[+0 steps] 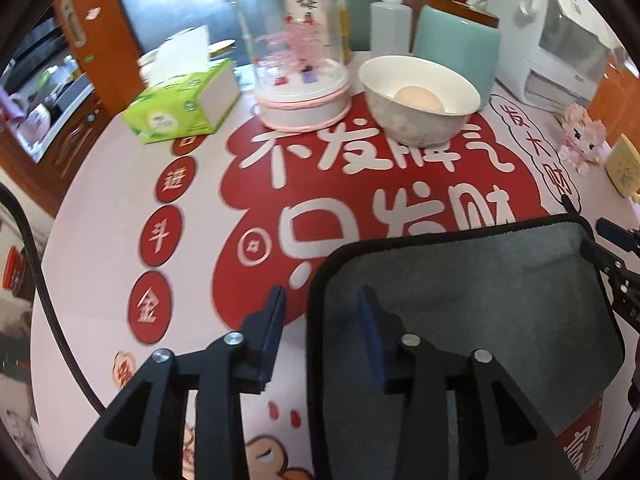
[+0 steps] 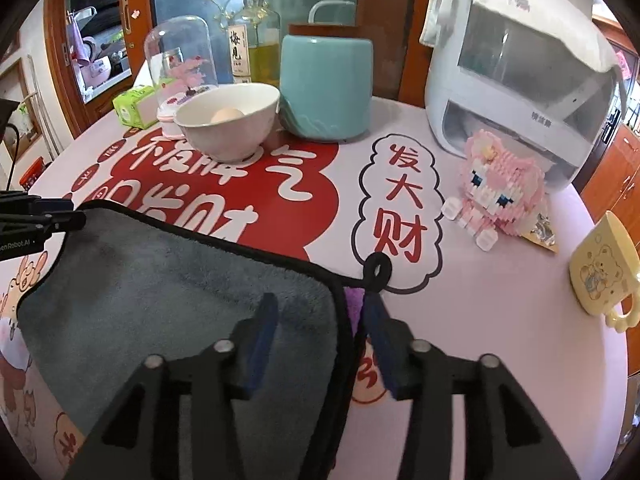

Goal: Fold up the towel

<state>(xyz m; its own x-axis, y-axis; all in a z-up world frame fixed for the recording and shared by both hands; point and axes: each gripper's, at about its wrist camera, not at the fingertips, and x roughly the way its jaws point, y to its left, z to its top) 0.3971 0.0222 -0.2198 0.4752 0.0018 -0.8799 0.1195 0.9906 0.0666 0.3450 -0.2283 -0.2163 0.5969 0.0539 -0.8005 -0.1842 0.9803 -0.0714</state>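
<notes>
Both grippers wide open, left gripper (image 1: 320,334) and right gripper (image 2: 320,340) straddling the grey towel's (image 2: 160,276) near corners.

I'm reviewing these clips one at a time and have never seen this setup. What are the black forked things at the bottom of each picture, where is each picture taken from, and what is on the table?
There is no robot here. A person holds a two-finger gripper in each hand, and a fisheye camera on each looks forward along its fingers. The black forks are those fingers.

The left wrist view shows the left gripper, open, straddling the left edge of a grey towel with black trim. The right wrist view shows the right gripper, also open, straddling the towel's right edge near its hanging loop. Neither has closed on the towel yet.

The towel lies on a pink and red printed tablecloth. Behind it stand a white bowl holding an egg, a teal canister, a glass dome ornament, a green tissue box, a pink brick figure, a yellow mug and a white appliance.
</notes>
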